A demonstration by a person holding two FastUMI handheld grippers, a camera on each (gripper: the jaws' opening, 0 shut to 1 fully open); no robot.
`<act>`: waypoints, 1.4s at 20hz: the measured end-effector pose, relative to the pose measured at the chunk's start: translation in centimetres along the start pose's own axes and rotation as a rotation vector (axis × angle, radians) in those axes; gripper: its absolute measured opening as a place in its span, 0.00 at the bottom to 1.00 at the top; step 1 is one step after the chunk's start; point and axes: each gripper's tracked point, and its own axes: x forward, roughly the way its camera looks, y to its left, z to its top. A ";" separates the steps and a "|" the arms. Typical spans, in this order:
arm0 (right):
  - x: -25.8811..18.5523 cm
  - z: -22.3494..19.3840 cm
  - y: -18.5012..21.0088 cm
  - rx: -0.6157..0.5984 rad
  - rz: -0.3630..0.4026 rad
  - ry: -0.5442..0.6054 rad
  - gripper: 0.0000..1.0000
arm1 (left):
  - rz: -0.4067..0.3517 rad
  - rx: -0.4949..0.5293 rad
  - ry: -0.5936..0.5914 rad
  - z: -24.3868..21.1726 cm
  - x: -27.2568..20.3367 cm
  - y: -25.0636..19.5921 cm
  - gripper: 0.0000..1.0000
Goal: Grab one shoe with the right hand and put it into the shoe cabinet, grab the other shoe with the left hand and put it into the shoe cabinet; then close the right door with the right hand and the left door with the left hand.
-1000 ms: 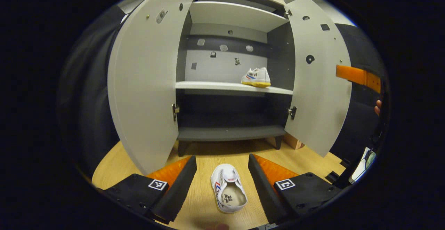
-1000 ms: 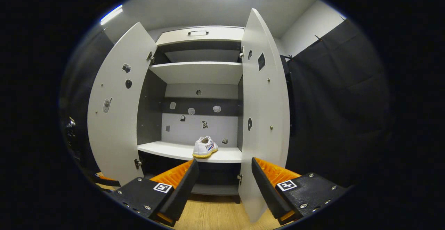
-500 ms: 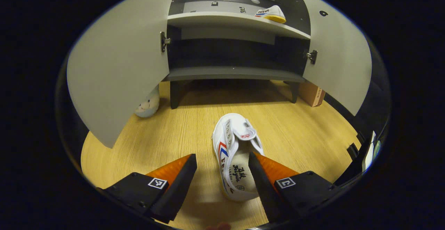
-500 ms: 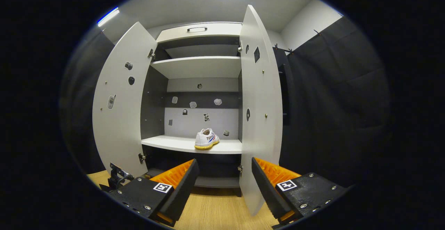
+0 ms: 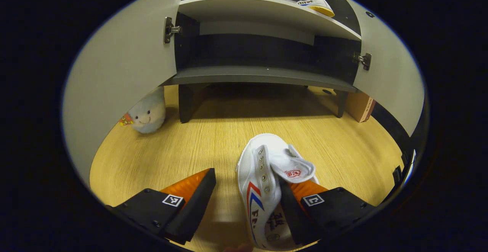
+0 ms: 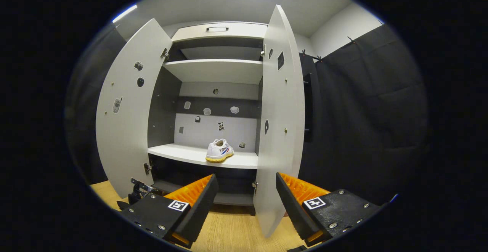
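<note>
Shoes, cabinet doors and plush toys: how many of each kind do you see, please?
White shoes: 2, one on the floor, one on the cabinet shelf
Open cabinet doors: 2
Plush toy: 1
Total: 5

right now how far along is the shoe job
Done: one shoe sits on the cabinet's middle shelf. In hand: the left claw is open around the second shoe on the floor, one finger inside its opening, not yet gripping. The right claw is open and empty. Left: shelve that shoe, then shut the right door and left door.
</note>
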 end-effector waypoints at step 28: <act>2.0 -1.4 2.5 0.105 0.068 0.002 0.94 | 0.016 -0.139 -0.472 40.4 -11.4 -1.7 0.12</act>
